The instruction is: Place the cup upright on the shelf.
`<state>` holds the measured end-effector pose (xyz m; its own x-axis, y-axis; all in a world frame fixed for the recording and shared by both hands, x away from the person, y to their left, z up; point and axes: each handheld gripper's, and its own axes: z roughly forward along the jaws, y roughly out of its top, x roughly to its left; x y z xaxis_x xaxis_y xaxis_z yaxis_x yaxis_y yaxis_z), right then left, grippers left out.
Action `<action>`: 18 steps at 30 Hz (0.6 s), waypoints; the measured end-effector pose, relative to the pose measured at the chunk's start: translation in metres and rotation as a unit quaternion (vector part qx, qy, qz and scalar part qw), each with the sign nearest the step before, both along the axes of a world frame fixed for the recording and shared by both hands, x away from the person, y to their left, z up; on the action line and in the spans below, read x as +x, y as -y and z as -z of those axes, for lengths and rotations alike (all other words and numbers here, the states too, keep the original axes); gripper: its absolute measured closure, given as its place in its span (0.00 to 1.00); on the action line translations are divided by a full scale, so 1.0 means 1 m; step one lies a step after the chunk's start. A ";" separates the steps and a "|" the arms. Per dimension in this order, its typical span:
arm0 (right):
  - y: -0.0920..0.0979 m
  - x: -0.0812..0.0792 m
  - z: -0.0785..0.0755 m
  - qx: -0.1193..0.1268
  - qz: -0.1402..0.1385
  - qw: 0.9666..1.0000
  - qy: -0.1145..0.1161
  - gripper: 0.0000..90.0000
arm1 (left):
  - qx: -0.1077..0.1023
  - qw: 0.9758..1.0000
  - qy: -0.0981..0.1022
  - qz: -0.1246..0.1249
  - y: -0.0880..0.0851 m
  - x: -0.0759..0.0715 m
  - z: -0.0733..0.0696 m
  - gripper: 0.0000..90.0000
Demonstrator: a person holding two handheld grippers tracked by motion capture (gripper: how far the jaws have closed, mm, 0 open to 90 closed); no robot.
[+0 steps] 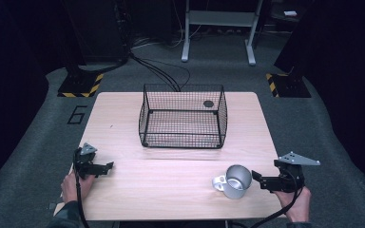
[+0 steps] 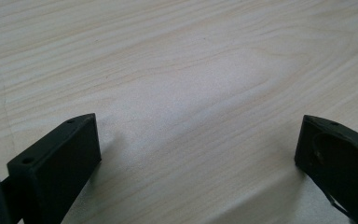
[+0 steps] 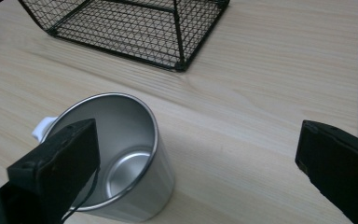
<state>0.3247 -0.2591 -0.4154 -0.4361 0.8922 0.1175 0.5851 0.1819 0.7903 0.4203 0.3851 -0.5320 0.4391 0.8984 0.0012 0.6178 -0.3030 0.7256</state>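
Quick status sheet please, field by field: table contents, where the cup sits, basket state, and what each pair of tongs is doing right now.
table: light wood table, holding a basket and a cup
basket: black wire basket, upright at the far middle, nothing seen inside
cup: metal cup, upright, mouth open and empty, white handle pointing away from the right tongs
left tongs: left tongs open, jaws wide, low over bare wood, holding nothing
right tongs: right tongs open, close beside the cup, one jaw in front of its rim, not gripping
hands: one on each tool, at the near edge
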 end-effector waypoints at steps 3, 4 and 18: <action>-0.007 0.000 0.000 -0.002 -0.013 1.000 -0.001 0.00 | 0.002 1.000 -0.001 0.002 0.000 0.000 0.000 0.00; -0.010 0.000 0.000 -0.004 -0.018 1.000 -0.003 0.00 | 0.003 1.000 -0.001 0.002 0.000 0.000 0.000 0.00; -0.049 0.005 0.012 -0.040 -0.074 0.996 -0.037 0.00 | 0.003 1.000 -0.001 0.002 0.000 0.000 0.000 0.00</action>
